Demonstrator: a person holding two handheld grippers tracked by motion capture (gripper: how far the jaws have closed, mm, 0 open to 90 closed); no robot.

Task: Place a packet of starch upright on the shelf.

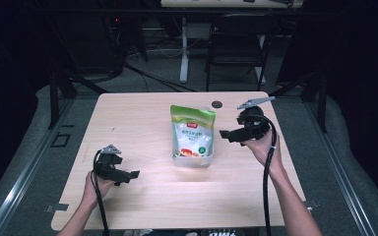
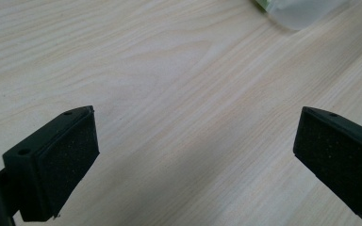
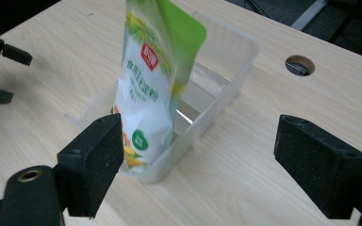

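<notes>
A green-and-white pouch (image 1: 193, 132) is standing upright in a clear plastic bin (image 1: 193, 160) at the centre of the high view, on the pale wooden worktop (image 1: 142, 196). In the right gripper view the pouch (image 3: 148, 75) is leaning toward one end of the bin (image 3: 226, 61), leaving the bin's far half open. Bare wood is lying all around the bin, widest toward the lower edge of the high view.

The right gripper (image 1: 225, 134) is hovering just right of the bin, its fingers (image 3: 94, 160) spread wide and grasping nothing. The left gripper (image 1: 132, 175) is sitting in the lower left, well apart from the bin, its fingers (image 2: 59, 160) likewise released over bare wood.

The left gripper view is catching just a corner of the bin (image 2: 301, 12) at its top edge. The right gripper view is showing a round hole (image 3: 300, 65) in the worktop beyond the bin, which appears in the high view as a dark spot (image 1: 217, 104) near the far edge.
</notes>
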